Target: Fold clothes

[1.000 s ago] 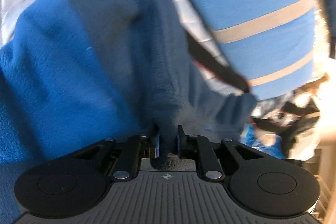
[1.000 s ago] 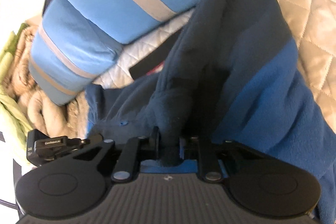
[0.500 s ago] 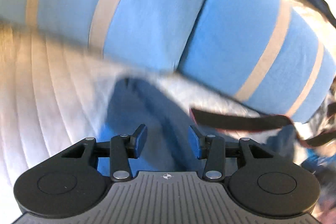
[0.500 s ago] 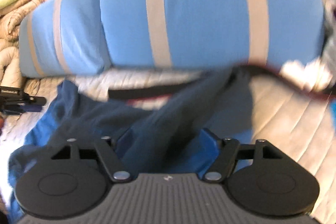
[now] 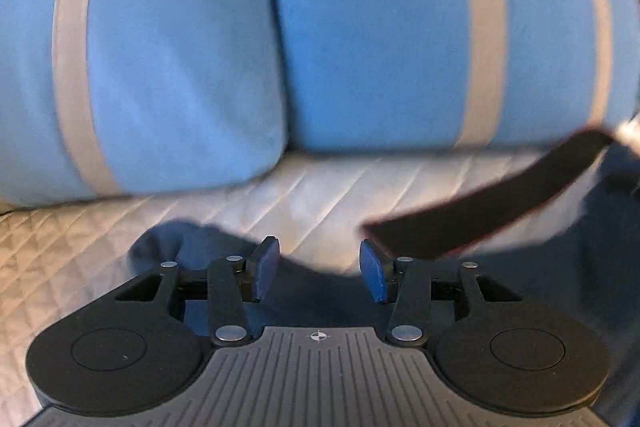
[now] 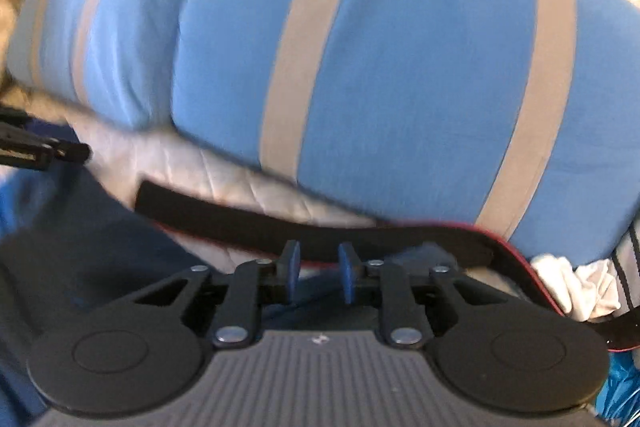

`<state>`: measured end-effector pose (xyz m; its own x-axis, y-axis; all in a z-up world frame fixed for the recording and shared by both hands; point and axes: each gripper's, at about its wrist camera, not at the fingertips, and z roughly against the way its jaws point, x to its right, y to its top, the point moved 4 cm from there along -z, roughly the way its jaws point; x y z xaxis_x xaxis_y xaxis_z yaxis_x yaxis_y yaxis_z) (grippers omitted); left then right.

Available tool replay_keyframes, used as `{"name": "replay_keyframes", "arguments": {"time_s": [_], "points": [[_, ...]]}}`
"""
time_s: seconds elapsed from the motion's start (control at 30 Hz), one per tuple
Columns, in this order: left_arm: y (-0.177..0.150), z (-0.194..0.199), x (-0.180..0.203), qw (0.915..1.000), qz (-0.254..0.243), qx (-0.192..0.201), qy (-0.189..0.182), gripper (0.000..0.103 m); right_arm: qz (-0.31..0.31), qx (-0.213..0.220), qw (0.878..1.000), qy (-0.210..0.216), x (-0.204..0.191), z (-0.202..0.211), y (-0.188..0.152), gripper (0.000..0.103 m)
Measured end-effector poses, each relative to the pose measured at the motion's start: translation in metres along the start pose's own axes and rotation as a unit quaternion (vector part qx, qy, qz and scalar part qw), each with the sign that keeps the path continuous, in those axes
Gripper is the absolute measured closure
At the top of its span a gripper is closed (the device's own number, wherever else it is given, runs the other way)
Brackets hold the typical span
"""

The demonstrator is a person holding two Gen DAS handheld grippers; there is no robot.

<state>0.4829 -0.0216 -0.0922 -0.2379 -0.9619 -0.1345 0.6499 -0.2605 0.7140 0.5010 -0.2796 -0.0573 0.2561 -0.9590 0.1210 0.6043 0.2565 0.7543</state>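
The fleece (image 5: pixel 312 287) lies on the quilted bed (image 5: pixel 80 239), in front of the 2 blue pillows (image 5: pixel 168 67) with grey stripes. The left gripper (image 5: pixel 319 273) hangs over the fleece's edge, wide open and holding nothing. The right gripper (image 6: pixel 319 271) sits over the fleece too, its jaws partly apart and empty. A black strap (image 6: pixel 280 223) lies between the fleece and the pillows. Both views are blurred.

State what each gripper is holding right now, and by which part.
Nothing is held. The left gripper and right gripper both stand open and empty above the dark blue fleece garment lying on the quilted bed.
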Motion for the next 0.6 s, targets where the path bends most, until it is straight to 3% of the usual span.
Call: {"name": "replay_keyframes", "arguments": {"time_s": [0.07, 0.2, 0.47, 0.6], "points": [[-0.009, -0.004, -0.009, 0.9999, 0.002, 0.003, 0.014, 0.060, -0.013, -0.016, 1.000, -0.020, 0.010, -0.006, -0.009, 0.079], [-0.013, -0.002, -0.012, 0.9999, 0.009, 0.004, 0.014, 0.063, -0.052, -0.024, 0.998, -0.020, 0.028, -0.009, -0.032, 0.085], [-0.021, 0.003, -0.019, 0.9996, 0.024, 0.008, 0.015, 0.065, -0.189, -0.010, 0.982, 0.023, 0.054, -0.009, -0.064, 0.089], [-0.025, 0.005, -0.022, 0.9993, 0.032, 0.009, 0.015, 0.064, -0.220, -0.007, 0.975, 0.028, 0.058, -0.005, -0.067, 0.089]]}}
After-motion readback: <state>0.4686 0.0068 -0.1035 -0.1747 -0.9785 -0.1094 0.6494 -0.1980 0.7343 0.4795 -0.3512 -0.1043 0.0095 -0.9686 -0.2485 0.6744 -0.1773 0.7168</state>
